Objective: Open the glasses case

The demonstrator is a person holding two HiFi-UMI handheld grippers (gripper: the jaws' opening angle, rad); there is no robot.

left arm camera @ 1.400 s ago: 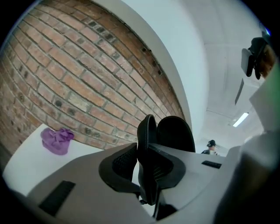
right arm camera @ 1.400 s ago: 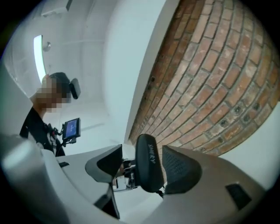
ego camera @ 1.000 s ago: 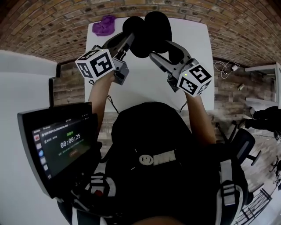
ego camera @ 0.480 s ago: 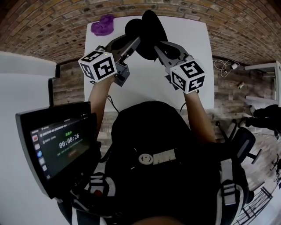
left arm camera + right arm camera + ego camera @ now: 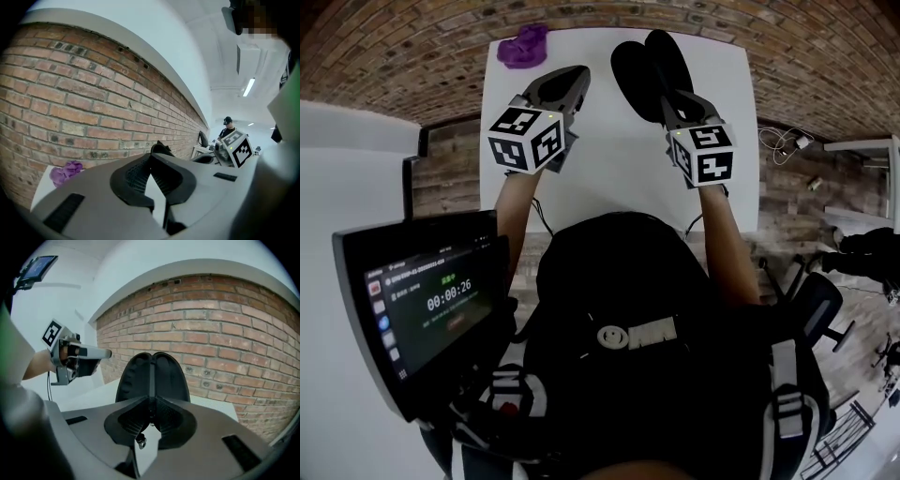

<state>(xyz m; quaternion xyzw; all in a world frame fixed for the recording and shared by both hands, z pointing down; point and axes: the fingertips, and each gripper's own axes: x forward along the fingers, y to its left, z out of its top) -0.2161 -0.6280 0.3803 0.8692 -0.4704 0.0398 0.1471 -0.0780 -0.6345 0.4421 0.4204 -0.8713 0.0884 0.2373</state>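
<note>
The black glasses case stands at the far middle of the white table, its two halves spread apart. In the right gripper view the case rises just past the jaws, both halves facing me, with a zip pull hanging below. My right gripper has just been closing and is shut on the case's near edge. My left gripper has just closed with nothing between its jaws. It sits to the left of the case, apart from it.
A purple crumpled thing lies at the table's far left corner. A brick wall runs behind the table. A tablet screen hangs at the lower left by the person's body.
The left gripper has let go of the case and drawn off to the left. The right gripper has closed on the case and carried it right, its halves spread wider.
</note>
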